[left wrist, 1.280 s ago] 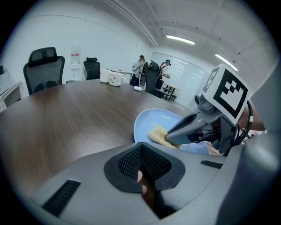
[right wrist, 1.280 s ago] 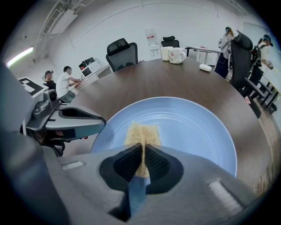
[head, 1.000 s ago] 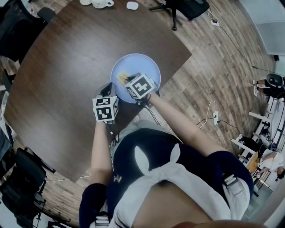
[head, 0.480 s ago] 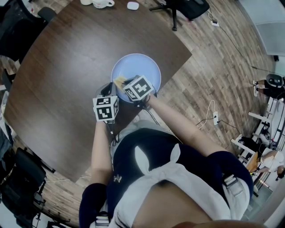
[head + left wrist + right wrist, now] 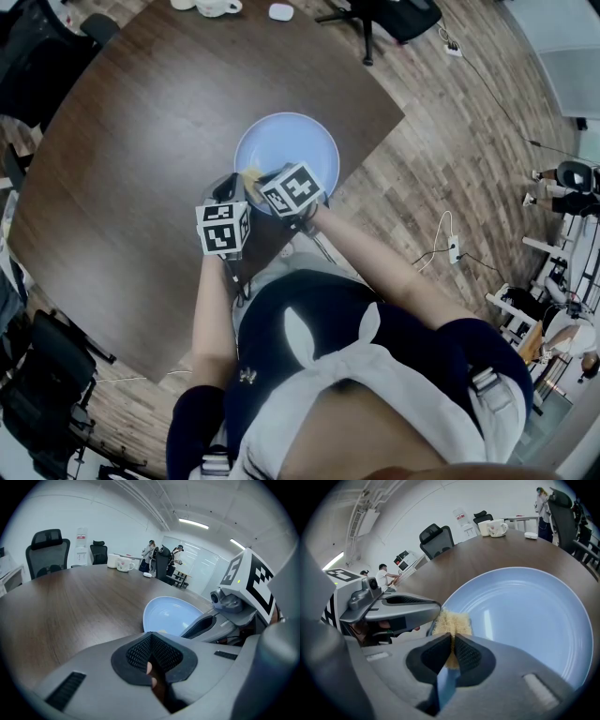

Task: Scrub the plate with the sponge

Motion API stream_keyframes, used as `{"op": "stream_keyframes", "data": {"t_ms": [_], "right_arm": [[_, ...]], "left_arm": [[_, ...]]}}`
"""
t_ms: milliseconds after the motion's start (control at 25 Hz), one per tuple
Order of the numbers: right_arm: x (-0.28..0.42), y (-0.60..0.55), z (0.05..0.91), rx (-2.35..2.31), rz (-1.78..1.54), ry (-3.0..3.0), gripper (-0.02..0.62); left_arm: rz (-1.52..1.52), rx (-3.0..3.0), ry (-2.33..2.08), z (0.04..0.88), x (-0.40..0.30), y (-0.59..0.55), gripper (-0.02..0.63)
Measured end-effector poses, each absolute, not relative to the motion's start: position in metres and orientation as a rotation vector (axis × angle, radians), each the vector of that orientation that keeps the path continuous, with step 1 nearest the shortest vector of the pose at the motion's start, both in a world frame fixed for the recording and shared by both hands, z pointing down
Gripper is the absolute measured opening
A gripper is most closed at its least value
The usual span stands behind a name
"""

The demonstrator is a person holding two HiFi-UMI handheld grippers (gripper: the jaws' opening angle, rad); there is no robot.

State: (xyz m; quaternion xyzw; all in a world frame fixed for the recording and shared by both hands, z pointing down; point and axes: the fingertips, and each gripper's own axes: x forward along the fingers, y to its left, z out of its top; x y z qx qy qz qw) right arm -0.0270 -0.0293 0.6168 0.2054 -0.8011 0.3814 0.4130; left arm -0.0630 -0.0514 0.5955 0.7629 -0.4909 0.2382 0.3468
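Back toward me slid my right gripper (image 5: 453, 640), squeezing the sponge (image 5: 451, 622) at the near rim of the blue plate (image 5: 525, 616). My left gripper (image 5: 152, 657) is closed, empty. I should press flat, rub circles.

In my right gripper view, the right gripper (image 5: 453, 641) has its dark fingers (image 5: 469, 654) pressed together on a pale yellow, fibrous sponge (image 5: 451, 623) at the lower centre of the frame. The sponge sits at the left rim of a light blue plate (image 5: 525, 616) that fills the right half. The left gripper (image 5: 401, 609) reaches in from the left, close beside the sponge. Behind lies the dark wooden tabletop (image 5: 487, 555), with white mugs (image 5: 494, 527) at its far edge, upper right, and a black office chair (image 5: 437, 540) beyond.
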Motion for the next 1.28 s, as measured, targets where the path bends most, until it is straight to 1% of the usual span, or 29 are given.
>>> {"op": "stream_keyframes", "data": {"t_ms": [360, 960, 1280], "right_arm": [[-0.026, -0.015, 0.617, 0.501, 0.987, -2.012, 0.021], [-0.016, -0.004, 0.617, 0.463, 0.856, -2.003, 0.021], [-0.012, -0.007, 0.617, 0.496, 0.879, -2.005, 0.021]], "left_arm": [[0.619, 1.977, -1.274, 0.596, -0.063, -0.051, 0.006], [0.629, 1.978, -1.273, 0.596, -0.065, -0.05, 0.006], [0.631, 1.982, -1.271, 0.596, -0.064, -0.05, 0.006]]}}
